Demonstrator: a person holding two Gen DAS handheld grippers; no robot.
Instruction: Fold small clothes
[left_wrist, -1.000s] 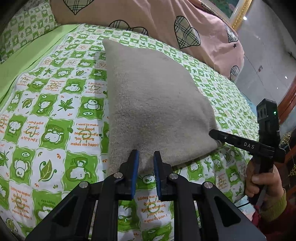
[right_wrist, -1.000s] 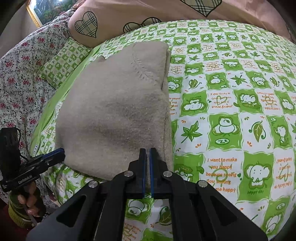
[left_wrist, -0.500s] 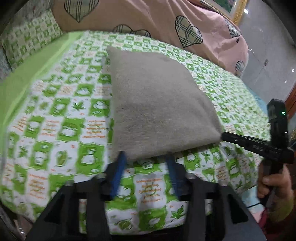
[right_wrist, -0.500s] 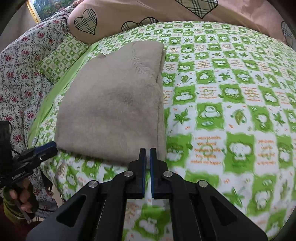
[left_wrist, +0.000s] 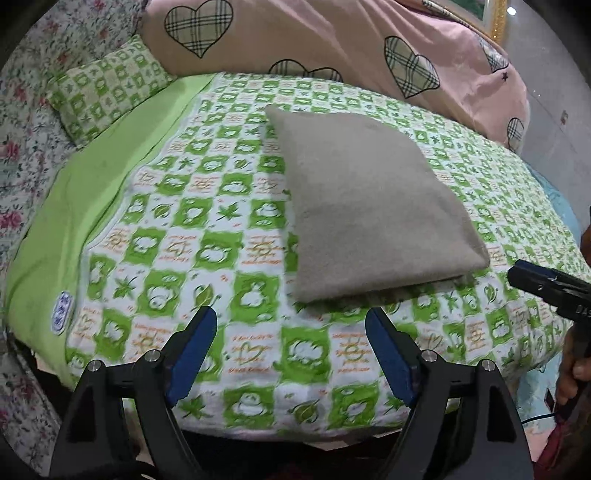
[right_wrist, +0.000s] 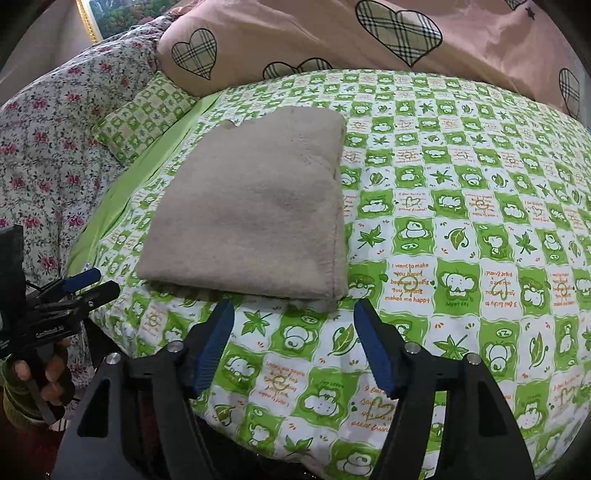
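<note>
- Your left gripper is wide apart and holds nothing; it hangs just short of the near edge of the garment, clear of the cloth.
- Your right gripper is just as wide and just as empty, level with the garment's near right corner and not touching it.
- The garment is a beige knit, lying as a neat thick rectangle on the green checked sheet, near the front edge of the bed and well short of the pink quilt.
- From how it lies, the fold looks done or one fold from done; judge that before you reach in.
- If you fold once more, take the two near corners, one per gripper, and bite through every layer, not only the top one.
- In the right view the right side shows stacked edges and a seam, so a shallow pinch there would likely peel one layer off.
- Lift both corners together and level, carry them to the far edge, and lay them down before you let go.
- The knit looks soft and thick, so expect it to sag between your grippers; hold it taut.
- The sheet is loose under the pile; come in low but above it, or you may grab the sheet too.
- If you leave it as it is, draw both grippers straight back without brushing the near edge.
</note>
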